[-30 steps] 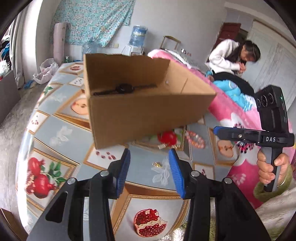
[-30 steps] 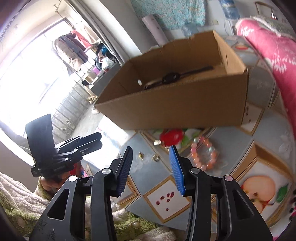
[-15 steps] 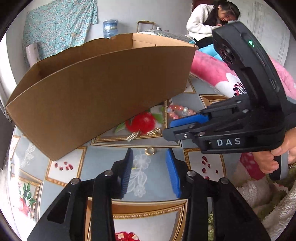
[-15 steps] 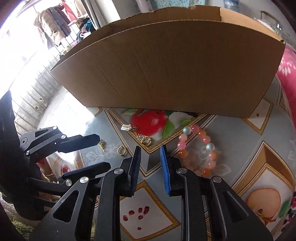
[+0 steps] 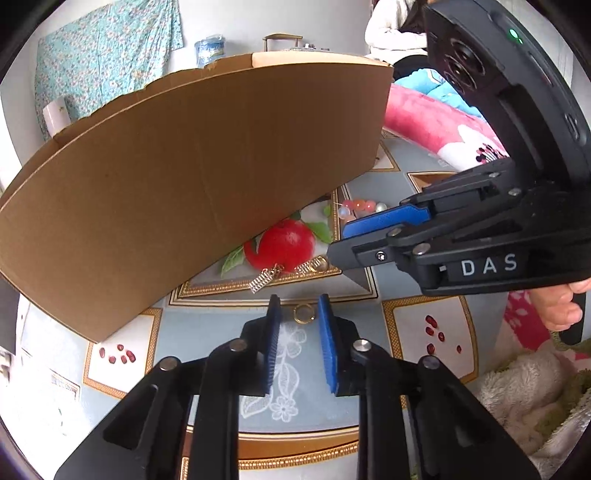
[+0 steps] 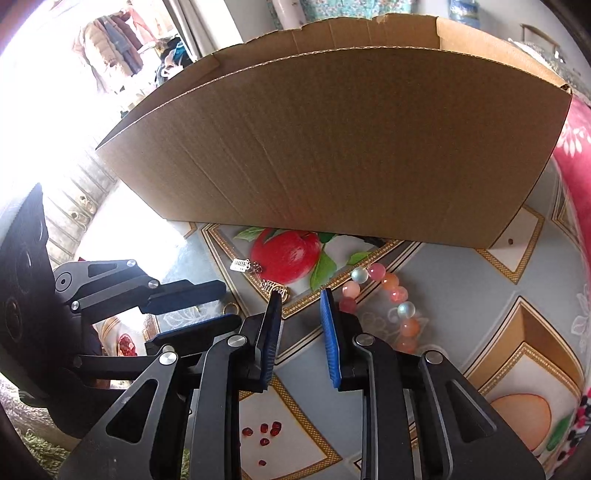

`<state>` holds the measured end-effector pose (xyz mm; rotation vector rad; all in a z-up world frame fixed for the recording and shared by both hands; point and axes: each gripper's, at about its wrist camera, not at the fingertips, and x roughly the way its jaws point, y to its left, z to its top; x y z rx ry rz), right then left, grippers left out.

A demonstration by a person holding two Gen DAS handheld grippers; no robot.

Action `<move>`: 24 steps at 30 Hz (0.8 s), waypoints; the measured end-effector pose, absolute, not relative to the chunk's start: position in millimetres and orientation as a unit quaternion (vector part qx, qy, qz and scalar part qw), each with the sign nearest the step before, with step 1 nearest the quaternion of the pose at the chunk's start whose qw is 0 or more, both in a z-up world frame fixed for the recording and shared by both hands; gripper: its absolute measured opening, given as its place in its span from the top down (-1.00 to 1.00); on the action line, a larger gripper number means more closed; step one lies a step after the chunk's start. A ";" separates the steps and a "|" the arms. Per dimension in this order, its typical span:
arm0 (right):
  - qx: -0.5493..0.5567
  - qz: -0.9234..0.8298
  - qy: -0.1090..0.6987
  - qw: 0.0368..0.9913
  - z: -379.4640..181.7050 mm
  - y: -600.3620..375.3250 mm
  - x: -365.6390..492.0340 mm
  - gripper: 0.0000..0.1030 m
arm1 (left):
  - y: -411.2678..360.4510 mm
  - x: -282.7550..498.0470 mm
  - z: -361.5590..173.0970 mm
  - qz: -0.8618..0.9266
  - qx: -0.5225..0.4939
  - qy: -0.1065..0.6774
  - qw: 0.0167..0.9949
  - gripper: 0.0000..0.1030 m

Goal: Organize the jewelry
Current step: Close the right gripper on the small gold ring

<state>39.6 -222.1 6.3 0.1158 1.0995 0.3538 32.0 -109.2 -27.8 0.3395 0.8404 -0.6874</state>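
Observation:
A small gold ring (image 5: pixel 303 314) lies on the fruit-patterned tablecloth (image 5: pixel 207 332), right between the tips of my left gripper (image 5: pixel 298 307). The jaws are closing and the blue pads do not touch the ring. My right gripper (image 6: pixel 300 298) hovers open over the cloth with nothing between its pads. A gold earring (image 6: pixel 273 286) lies just beyond its left fingertip. Further left lies a silver earring (image 6: pixel 242 265), and at the right a pink and orange bead bracelet (image 6: pixel 384 295). The cardboard box (image 6: pixel 332 147) stands right behind the jewelry. In the right wrist view the left gripper (image 6: pixel 231 304) straddles the ring (image 6: pixel 229 307).
The box wall (image 5: pixel 184 177) blocks the way forward for both grippers. The right gripper (image 5: pixel 343 243) and the hand holding it (image 5: pixel 561 306) crowd the right side. A pink flowered blanket (image 5: pixel 436 125) and a seated person (image 5: pixel 391 33) are behind the table.
Both grippers dropped toward the table and moved in close to the box. Both pairs of jaws narrowed. The ring now sits between the left gripper's tips.

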 end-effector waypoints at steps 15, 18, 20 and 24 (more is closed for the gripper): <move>0.033 0.185 0.507 0.841 12.1 -211.4 32.4 0.55 | -103.6 27.8 -28.7 -0.313 0.166 0.399 0.846 0.80; 0.002 0.185 0.504 0.844 12.2 -201.9 32.1 0.55 | -96.4 26.9 -28.0 -0.307 0.160 0.401 0.848 0.80; -0.015 0.184 0.501 0.845 13.0 -196.0 31.8 0.55 | -93.8 27.0 -27.7 -0.305 0.158 0.402 0.849 0.80; -0.045 0.185 0.500 0.845 13.5 -185.3 31.9 0.55 | -91.8 27.1 -27.9 -0.306 0.155 0.402 0.849 0.80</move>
